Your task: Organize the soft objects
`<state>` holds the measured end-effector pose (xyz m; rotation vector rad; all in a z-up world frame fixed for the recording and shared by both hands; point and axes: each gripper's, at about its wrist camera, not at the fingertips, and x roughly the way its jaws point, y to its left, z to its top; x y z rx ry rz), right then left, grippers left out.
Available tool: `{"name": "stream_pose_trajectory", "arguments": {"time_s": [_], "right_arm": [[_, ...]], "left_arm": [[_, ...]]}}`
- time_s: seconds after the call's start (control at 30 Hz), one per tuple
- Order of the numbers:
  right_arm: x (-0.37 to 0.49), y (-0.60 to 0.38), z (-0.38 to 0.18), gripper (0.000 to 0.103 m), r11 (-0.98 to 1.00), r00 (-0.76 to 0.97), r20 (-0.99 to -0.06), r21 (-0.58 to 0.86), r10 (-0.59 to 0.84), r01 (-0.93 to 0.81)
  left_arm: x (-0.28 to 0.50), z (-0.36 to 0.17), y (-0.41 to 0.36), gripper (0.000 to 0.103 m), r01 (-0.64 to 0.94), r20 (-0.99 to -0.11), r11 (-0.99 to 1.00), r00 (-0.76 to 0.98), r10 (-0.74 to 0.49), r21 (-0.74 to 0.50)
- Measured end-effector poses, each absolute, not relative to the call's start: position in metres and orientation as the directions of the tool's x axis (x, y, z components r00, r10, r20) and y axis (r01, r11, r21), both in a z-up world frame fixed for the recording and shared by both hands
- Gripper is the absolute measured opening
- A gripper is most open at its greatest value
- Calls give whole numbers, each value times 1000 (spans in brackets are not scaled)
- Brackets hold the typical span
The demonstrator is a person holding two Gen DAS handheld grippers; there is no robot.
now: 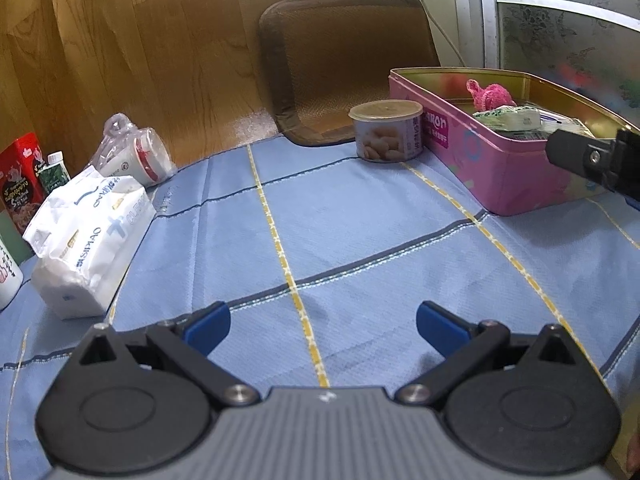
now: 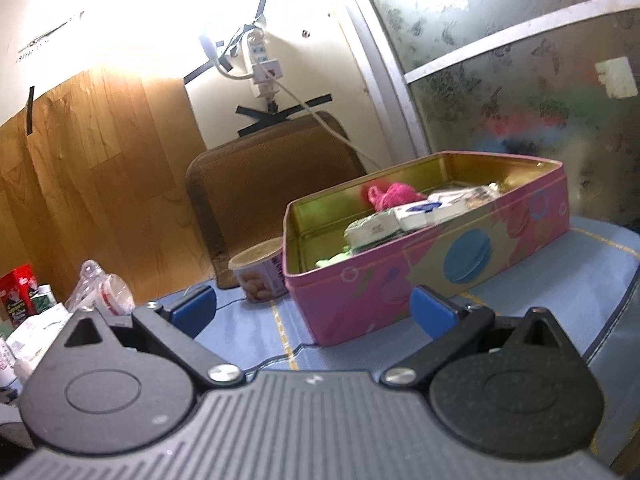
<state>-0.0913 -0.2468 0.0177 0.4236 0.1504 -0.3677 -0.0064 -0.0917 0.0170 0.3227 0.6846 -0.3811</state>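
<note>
the surface (image 1: 360,232), covered by a blue checked cloth with yellow and dark lines, is lying wide and bare through its middle, giving free room between the clutter at the left edge and the tin at the right. a wood-patterned panel (image 1: 140,60) is closing off the back, with a brown cushion (image 1: 348,64) leaning upright against the wall behind the far edge of the cloth.

the pink tin (image 2: 400,280) is sitting open near the right edge of the surface, its gold inner walls showing. the soft things are lying inside it: a pink knitted piece (image 2: 390,196) toward the back wall, and white and green soft packs (image 2: 378,230) piled beside it. a round can (image 1: 386,130) is standing just beside the tin's left end.

along the left edge, a white tissue pack (image 1: 86,240) is lying near a bagged cup (image 1: 136,152), with a red box (image 1: 20,178) behind.

the left gripper (image 1: 322,326) is hovering low over the bare cloth, its blue fingers (image 1: 208,326) spread apart and holding nothing. the right gripper (image 2: 312,310) is tilting toward the tin's near corner, fingers (image 2: 432,314) likewise parted and empty; its black tip is showing over the tin's near wall in the left wrist view.
</note>
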Motion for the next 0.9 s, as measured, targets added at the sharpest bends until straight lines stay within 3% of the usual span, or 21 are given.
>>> {"name": "stream_pose_trajectory", "arguments": {"time_s": [0.9], "right_arm": [[-95, -250, 20, 103, 842, 922, -200, 378, -332, 385]], "left_arm": [[-18, 25, -95, 103, 460, -663, 871, 708, -243, 172]]}}
